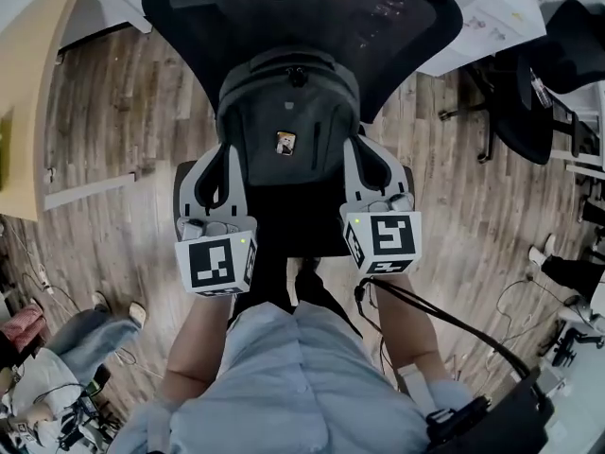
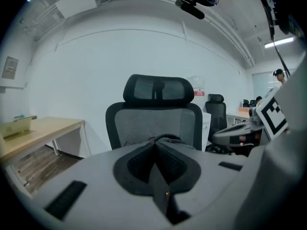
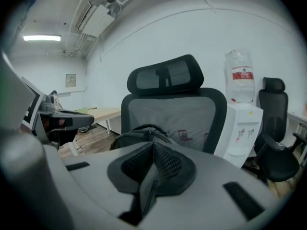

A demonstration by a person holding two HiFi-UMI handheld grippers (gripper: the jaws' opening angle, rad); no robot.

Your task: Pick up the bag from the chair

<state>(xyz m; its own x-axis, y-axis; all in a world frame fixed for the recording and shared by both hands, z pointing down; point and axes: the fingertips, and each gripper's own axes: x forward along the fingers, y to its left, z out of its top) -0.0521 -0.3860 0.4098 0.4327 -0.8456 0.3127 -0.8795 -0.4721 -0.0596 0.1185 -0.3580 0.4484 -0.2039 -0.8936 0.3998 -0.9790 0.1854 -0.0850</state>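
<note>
A dark grey backpack (image 1: 288, 126) stands upright on the seat of a black mesh office chair (image 1: 388, 22), leaning on its backrest. My left gripper (image 1: 224, 154) sits at the bag's left side and my right gripper (image 1: 357, 149) at its right side, both low by the seat. In the left gripper view the gripper (image 2: 156, 145) has its black pads pressed together, and the bag's top (image 2: 168, 138) shows just beyond. In the right gripper view the gripper (image 3: 153, 145) is likewise shut, with the bag (image 3: 139, 132) and chair back (image 3: 192, 114) behind. Nothing shows between either pair of pads.
A wooden desk (image 1: 28, 93) stands at the left, a white desk (image 1: 492, 17) at top right. A second black chair (image 1: 539, 93) stands at the right. A water dispenser (image 3: 244, 123) is behind. A seated person (image 1: 57, 348) is at lower left. A cable (image 1: 444, 320) trails from my right gripper.
</note>
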